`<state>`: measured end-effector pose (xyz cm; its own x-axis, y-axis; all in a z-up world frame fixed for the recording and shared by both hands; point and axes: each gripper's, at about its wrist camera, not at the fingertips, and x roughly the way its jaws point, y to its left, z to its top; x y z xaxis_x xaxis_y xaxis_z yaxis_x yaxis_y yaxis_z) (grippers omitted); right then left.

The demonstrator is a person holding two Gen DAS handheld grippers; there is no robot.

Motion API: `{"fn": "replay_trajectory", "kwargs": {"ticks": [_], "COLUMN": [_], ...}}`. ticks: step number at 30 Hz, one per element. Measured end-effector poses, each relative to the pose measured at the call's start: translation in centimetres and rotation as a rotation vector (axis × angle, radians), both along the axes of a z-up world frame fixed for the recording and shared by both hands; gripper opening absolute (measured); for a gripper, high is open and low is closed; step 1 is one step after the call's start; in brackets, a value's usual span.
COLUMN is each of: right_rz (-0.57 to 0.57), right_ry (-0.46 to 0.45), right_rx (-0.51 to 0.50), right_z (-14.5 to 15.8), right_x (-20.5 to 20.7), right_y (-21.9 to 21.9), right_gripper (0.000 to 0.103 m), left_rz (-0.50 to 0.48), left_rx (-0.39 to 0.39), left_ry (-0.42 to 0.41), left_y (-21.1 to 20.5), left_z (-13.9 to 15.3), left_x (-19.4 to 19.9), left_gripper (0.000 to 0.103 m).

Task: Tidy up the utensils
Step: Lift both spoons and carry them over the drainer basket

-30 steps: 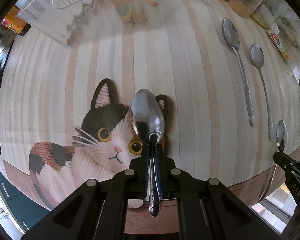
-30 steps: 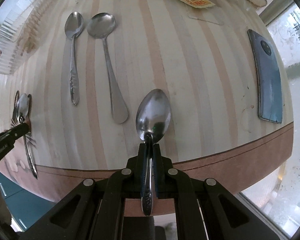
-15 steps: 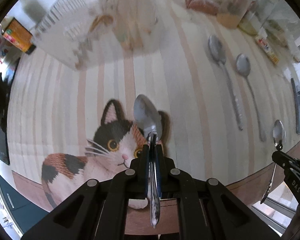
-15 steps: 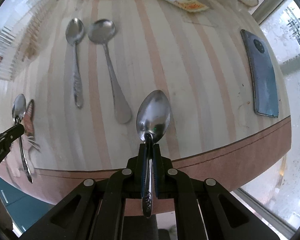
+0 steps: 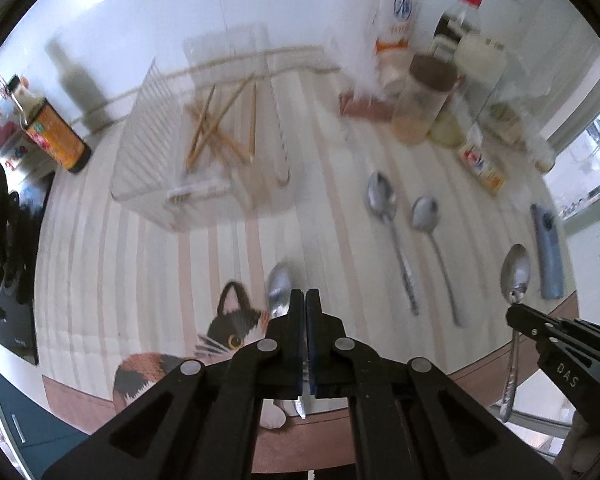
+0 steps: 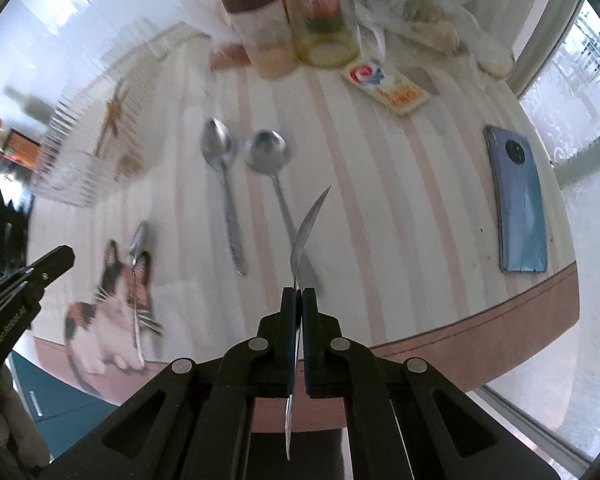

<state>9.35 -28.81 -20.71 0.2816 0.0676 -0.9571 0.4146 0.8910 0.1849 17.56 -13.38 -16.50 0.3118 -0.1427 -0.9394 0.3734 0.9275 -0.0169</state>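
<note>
Striped bench (image 5: 324, 208), clutter along far edge. Clear tray (image 5: 204, 140) lying ahead-left of left tool (image 5: 304, 300), nearer than right. Both clamping: left on spoon (image 5: 279, 291); right tool (image 6: 298, 294) gripping second spoon (image 6: 306, 226), long axes pointing forward. Two spoons (image 6: 224, 184) resting flat between.

spoons (image 5: 382, 200): shiny metal | rack (image 5: 204, 148): clear plastic | tablecloth (image 6: 380, 200): matt striped cloth

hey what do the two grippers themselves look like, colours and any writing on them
Both are matte black, angular linkage frames with round silver pivot pins. The left gripper and the right gripper each have two flat fingers with blue inner pads. White lettering marks their sides: "DAS" on the right, a blurred word on the left. No cables show.
</note>
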Motion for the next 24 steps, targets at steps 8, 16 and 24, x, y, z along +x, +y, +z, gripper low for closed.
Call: {"fn": "replay_trajectory", "kwargs": {"ticks": [8, 16, 24], "right_rz": [0.023, 0.007, -0.031], "right_ry": [-0.093, 0.003, 0.091], "right_rx": [0.011, 0.074, 0.1], "right_z": [4.4, -0.5, -5.1], "right_x": [2.4, 2.5, 1.5], "right_y": [0.3, 0.4, -0.4], "right_gripper": [0.003, 0.003, 0.003], "left_rz": [0.044, 0.156, 0.133], "left_rx": [-0.086, -0.152, -0.086], "left_ry": [-0.022, 0.294, 0.415], "left_y": [1.6, 6.6, 3.2], "left_z": [3.1, -6.2, -12.3], "left_x": [2.0, 2.9, 2.3], "left_gripper": [0.0, 0.024, 0.024]}}
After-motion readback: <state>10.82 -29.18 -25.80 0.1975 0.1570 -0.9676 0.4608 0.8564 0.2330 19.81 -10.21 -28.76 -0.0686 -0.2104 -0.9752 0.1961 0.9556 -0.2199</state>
